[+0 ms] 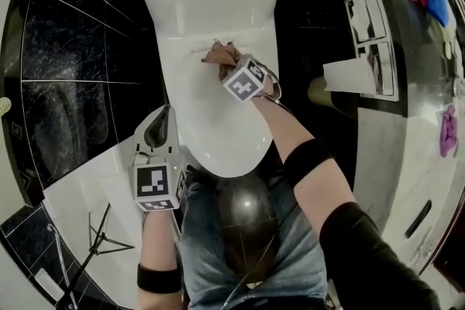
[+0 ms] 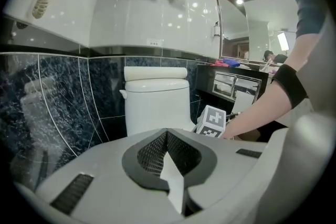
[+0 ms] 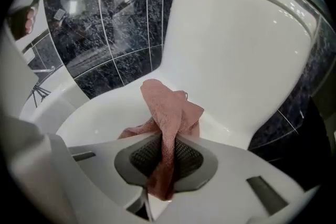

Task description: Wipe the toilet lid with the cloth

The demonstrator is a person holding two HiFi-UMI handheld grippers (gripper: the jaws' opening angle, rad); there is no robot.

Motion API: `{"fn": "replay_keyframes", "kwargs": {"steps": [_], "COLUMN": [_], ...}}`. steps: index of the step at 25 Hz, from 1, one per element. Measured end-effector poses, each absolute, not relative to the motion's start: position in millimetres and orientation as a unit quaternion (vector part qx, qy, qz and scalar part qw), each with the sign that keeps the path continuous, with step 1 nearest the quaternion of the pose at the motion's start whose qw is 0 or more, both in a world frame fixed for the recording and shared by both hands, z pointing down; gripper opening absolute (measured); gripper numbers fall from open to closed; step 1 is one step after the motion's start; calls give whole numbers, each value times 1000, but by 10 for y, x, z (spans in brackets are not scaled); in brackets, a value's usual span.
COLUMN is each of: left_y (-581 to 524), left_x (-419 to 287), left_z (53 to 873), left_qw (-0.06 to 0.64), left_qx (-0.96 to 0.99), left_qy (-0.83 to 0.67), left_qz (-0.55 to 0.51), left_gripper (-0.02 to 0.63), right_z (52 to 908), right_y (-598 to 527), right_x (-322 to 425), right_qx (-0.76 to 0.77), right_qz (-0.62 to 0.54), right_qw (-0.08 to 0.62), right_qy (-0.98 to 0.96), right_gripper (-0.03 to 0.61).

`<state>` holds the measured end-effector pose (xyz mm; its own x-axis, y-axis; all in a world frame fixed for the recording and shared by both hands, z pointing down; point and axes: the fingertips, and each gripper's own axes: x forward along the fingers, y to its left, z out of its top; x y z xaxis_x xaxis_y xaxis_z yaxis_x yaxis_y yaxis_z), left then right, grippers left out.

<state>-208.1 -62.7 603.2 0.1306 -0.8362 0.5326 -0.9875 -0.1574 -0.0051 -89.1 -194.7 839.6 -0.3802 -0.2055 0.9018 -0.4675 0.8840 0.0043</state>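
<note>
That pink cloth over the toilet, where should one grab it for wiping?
Probably the cloth's bunched middle, from above, as the right claw pinches it now: it is limp and crumpled, so the loose end hangs forward over the lid.

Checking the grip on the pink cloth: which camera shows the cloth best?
The right gripper view: the cloth fills the centre, pinched between the jaws. The head view shows only a small bunch of it; the left gripper view shows none.

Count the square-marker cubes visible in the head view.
2. One cube sits on the left gripper, low left beside the toilet lid's front; the other on the right gripper, which grips the cloth over the lid. None looks hidden.
</note>
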Motion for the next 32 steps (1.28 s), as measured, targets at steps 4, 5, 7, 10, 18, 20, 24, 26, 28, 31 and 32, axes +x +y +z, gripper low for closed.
{"fn": "replay_keyframes", "kwargs": {"steps": [4,5,7,10,18,20,24,26,28,31,32], "left_y": [-671,-684,-681,-627,-541,-519,-498,-469,-418,-330,-317], "left_x": [-1926,-1889,-1889,-1979,-2124,-2168,-2216,-2286,-2361,-2444,-2460], "left_z": [5952,5910,5883,5912,5822,5814,5739,5731,5764,5852,5859], "left_qw": [182,191,191,174,178,177,192,201,201,191,195], "left_qx": [732,729,728,731,722,720,712,702,698,705,702], "left_qy": [-623,-626,-627,-624,-635,-638,-644,-654,-656,-647,-650], "left_qz": [204,200,200,214,208,207,205,201,203,217,215], "left_gripper": [0,0,0,0,0,0,0,0,0,0,0], "right_z": [8304,8287,8282,8322,7932,7787,7870,7958,8070,8274,8313], "right_y": [-2162,-2206,-2268,-2314,-1875,-1581,-1035,-844,-705,-626,-644], "right_x": [-395,-299,-120,144,-508,-1054,-1975,-2288,-2454,-2440,-2406], "right_qx": [244,252,270,301,275,234,162,135,113,105,110], "right_qz": [128,127,136,157,167,146,135,150,155,157,162], "right_qw": [526,528,529,538,475,457,453,459,476,511,514], "right_qy": [-805,-801,-793,-772,-819,-846,-866,-865,-858,-839,-835], "right_gripper": [69,69,69,69,63,61,63,64,66,66,68]}}
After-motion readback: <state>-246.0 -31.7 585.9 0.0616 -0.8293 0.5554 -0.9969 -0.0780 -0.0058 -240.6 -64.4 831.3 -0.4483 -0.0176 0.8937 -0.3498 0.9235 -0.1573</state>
